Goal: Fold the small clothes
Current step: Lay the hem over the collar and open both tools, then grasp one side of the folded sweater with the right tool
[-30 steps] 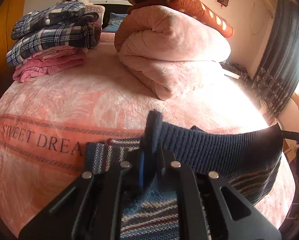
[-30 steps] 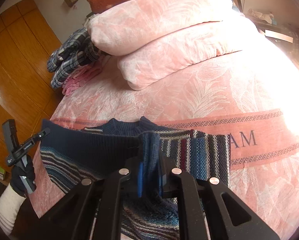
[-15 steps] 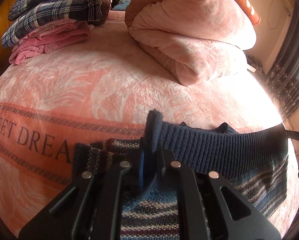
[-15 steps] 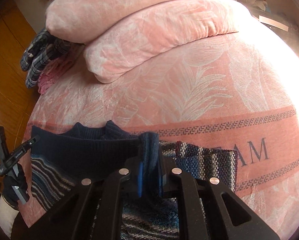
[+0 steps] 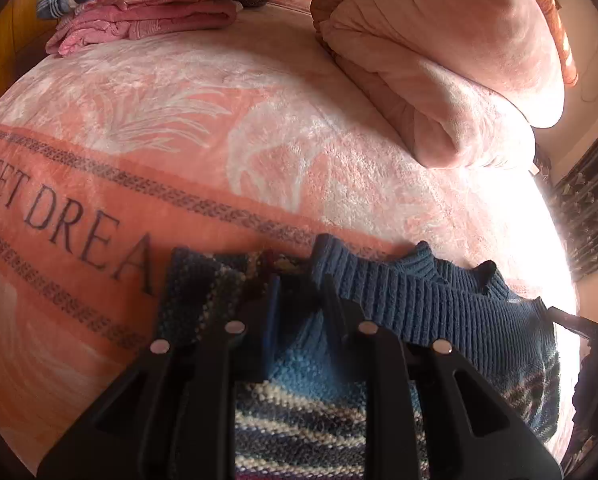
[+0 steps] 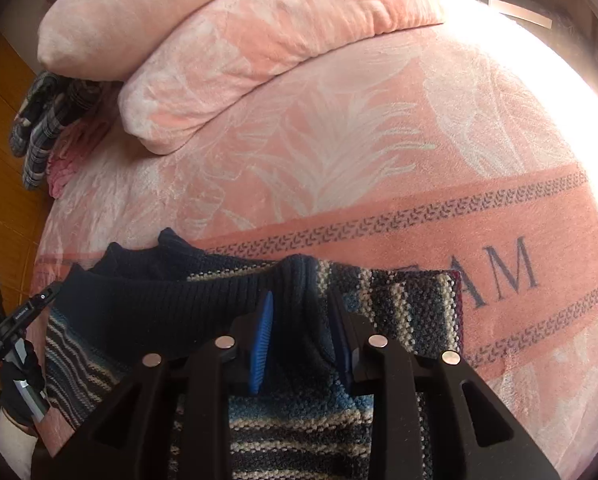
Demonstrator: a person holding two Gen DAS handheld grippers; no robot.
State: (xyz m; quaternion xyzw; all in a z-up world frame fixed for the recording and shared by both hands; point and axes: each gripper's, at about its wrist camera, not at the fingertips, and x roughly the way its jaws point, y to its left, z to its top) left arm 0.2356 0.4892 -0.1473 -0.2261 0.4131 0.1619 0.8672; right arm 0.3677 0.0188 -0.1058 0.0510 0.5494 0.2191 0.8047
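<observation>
Striped knit sweater point(image 5: 311, 412), navy ribbed hem uppermost, draped over the near end of the bed. Left wrist view: left claw point(image 5: 299, 300) with fingers parted a little, a raised ridge of the navy ribbing standing between them; whether pinched or merely resting there, cannot tell. Blue pad showing on the inner face of the left finger. Striped sleeve panel just left of the claw, ribbed hem running off to the right toward the other tool at the frame edge. Beyond the claw, pink bedspread point(image 5: 259, 152) with the lettering "SWEET DREA" to the left. Far ahead and right, folded pink quilt point(image 5: 439, 60); far ahead and left, stack of folded clothes point(image 5: 147, 12), plaid over pink.

Right wrist view: right claw point(image 6: 301, 312) with fingers likewise a little apart, a fold of dark ribbing upright between the blue pads point(image 6: 262, 340); grip not certain. Striped panel just right of the claw, dark hem stretching away to the left. At the far left edge, the left claw point(image 6: 43, 298) at the hem's corner, carried by a dark-gloved hand point(image 6: 19, 384) with a white sleeve below. Ahead of the claw, bedspread band reading "AM"; further ahead, the folded quilt, plaid clothes to its left.
</observation>
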